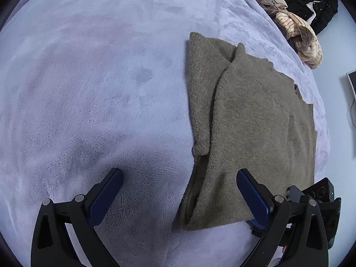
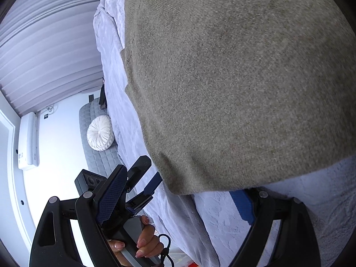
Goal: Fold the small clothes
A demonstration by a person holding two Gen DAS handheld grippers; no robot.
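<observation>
An olive knitted sweater [image 1: 249, 120] lies folded on the lavender fleece blanket [image 1: 89, 89], with one sleeve laid across it. My left gripper [image 1: 180, 174] hangs open over the sweater's near left edge, its right finger [image 1: 251, 191] above the knit and its left finger over bare blanket. In the right wrist view the sweater [image 2: 233, 77] fills the upper right. My right gripper [image 2: 178, 194] is open at the sweater's near corner. Its right finger [image 2: 241, 202] is partly hidden under the hem, and no pad presses the cloth. A hand [image 2: 144, 240] holds the left gripper [image 2: 148, 174] beside it.
A heap of striped and brown clothes [image 1: 298, 35] lies along the bed's far right edge, with a black garment [image 1: 316, 6] beyond. Beside the bed, a white round cushion [image 2: 99, 132] sits on a grey quilted mat [image 2: 98, 158] under pleated curtains [image 2: 44, 44].
</observation>
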